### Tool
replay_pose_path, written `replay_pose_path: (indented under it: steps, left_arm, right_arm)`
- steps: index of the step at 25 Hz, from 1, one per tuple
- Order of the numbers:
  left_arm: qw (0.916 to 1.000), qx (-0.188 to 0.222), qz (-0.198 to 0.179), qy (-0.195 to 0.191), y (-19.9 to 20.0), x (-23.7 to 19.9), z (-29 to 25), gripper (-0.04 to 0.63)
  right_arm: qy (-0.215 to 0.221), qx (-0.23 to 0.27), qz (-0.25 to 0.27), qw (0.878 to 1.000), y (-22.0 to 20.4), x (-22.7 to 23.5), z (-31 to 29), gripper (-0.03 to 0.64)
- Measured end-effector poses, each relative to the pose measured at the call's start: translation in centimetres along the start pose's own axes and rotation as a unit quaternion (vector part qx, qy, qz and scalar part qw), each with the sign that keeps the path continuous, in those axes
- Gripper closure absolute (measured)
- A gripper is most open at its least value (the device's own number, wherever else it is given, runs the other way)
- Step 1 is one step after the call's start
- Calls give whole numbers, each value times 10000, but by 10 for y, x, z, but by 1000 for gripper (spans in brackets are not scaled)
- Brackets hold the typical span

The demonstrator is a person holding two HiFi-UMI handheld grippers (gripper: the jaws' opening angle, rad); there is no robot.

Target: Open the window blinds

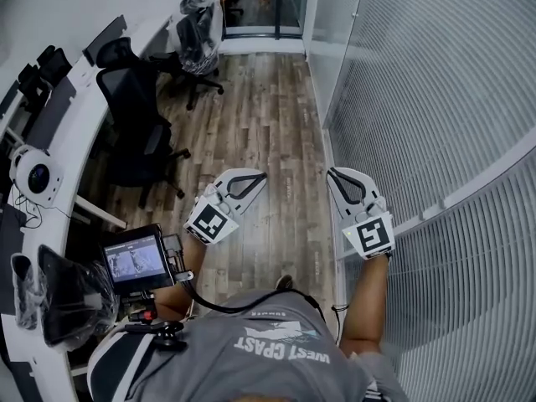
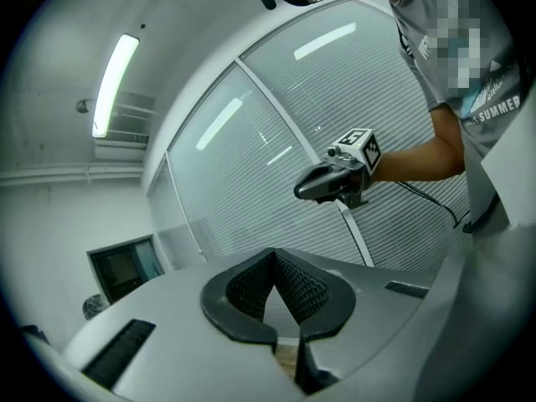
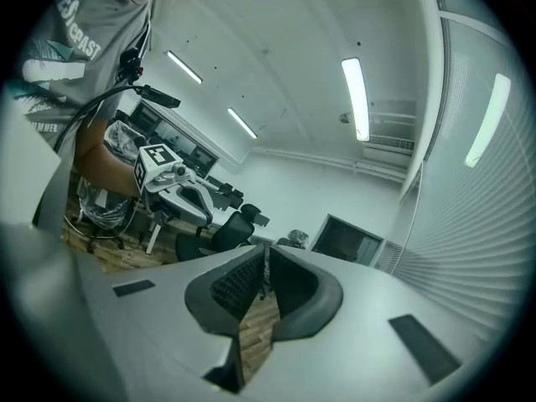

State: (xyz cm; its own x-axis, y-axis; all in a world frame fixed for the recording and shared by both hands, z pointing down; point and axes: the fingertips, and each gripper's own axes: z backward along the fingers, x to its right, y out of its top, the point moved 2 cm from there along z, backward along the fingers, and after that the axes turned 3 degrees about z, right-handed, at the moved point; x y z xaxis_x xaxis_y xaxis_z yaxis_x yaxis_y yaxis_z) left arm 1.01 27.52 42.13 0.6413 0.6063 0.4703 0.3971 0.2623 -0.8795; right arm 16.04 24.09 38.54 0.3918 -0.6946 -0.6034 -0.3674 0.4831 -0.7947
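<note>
Standing beside the drawn white slatted window blinds (image 1: 435, 99) along my right, I am holding the left gripper (image 1: 258, 177) and right gripper (image 1: 334, 174) level, jaws together and empty. I am judging that finding where they operate comes first.

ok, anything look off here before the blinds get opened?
Nothing stands out. The blinds hang closed with even slats, and the floor shows no spill. One far chair is wrapped in plastic, which looks deliberate. Left gripper and right gripper are shut and empty.
</note>
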Motion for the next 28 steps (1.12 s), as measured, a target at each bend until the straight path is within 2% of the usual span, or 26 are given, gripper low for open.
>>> replay_pose_path:
  steps: [7, 11, 15, 21, 26, 28]
  left_arm:
    - [9999, 93, -85, 86, 6, -44, -58, 592]
    - [10000, 0, -58, 45, -5, -55, -86, 592]
    - [9997, 2, 195, 154, -24, -84, -111, 592]
    - [9999, 46, 86, -130, -46, -120, -165, 592]
    - [9995, 161, 195, -174, -63, -192, -210, 592]
    - [9995, 162, 164, -230, -73, -200, -216, 592]
  right_arm:
    - [68, 70, -55, 9999, -28, 59, -32, 614]
    - [199, 31, -96, 9998, -51, 79, -48, 615]
    - [255, 7, -153, 9996, -69, 100, -71, 615]
    - [115, -176, -122, 9997, -103, 143, -104, 614]
    - [89, -301, -109, 9994, -118, 198, -163, 614]
    - [61, -332, -128, 9993, -124, 199, -174, 614]
